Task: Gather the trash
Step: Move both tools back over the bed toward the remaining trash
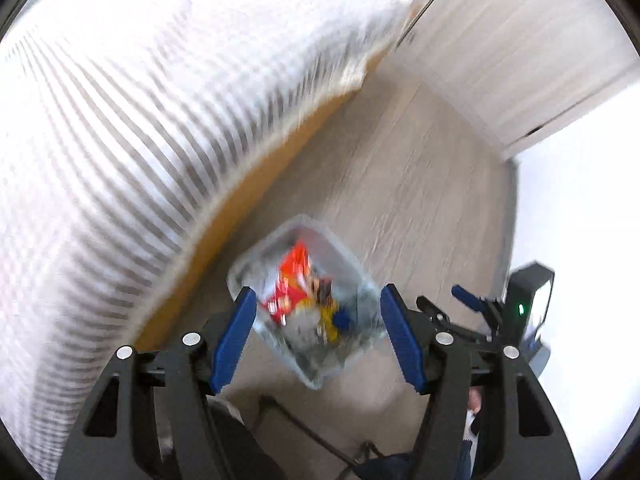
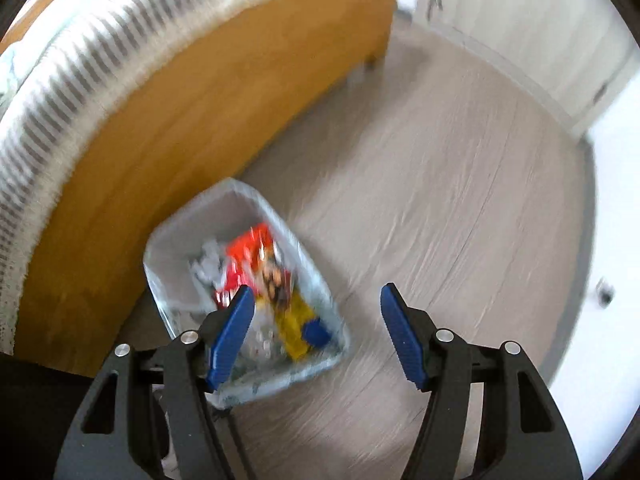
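A clear plastic bin point(image 1: 305, 221) stands on the floor beside the bed, blurred by motion. In it lie a red snack packet point(image 1: 294, 268), a yellow wrapper point(image 2: 296, 320), a blue piece point(image 2: 317, 332) and crumpled white paper point(image 2: 208, 264). My left gripper point(image 1: 318, 292) hangs above the bin, pointing steeply down, its blue pads wide apart with nothing between them. My right gripper point(image 2: 317, 288) hovers over the bin's point(image 2: 188, 232) right side, also open and holding nothing. The right gripper's body with a green light point(image 1: 520, 308) shows at the right edge of the left wrist view.
A bed with a striped white-grey cover point(image 1: 140, 120) on an orange wooden frame point(image 2: 160, 128) runs along the left of the bin. Grey wood floor point(image 2: 440, 200) spreads to the right. White panelled doors point(image 1: 520, 60) stand at the back. A dark cable point(image 1: 304, 428) trails on the floor.
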{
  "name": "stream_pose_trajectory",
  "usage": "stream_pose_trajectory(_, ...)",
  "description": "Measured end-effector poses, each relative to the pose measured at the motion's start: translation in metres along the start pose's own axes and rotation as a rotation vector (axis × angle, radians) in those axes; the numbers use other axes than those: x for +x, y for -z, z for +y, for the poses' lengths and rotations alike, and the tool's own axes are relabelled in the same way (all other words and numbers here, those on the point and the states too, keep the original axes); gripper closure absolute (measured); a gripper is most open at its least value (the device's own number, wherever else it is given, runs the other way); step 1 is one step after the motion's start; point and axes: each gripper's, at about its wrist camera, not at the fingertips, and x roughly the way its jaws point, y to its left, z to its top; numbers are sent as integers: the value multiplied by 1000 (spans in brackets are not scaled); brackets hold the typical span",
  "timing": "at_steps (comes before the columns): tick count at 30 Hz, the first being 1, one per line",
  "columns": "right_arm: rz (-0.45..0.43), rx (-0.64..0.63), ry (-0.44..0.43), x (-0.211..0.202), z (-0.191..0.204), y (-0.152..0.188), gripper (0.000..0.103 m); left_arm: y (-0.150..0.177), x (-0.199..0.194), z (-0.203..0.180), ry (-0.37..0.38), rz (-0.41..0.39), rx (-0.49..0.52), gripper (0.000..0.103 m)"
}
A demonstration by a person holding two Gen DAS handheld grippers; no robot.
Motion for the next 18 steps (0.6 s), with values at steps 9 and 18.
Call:
stream_pose_trajectory(9,-349,-283,-116,-133,153,-72,34,61,-188,83,-216,-471,7,29)
stream_pose_trajectory(18,-384,-570,-318,-176,350,-96,34,120,-279,300,-322,-644,-447,23)
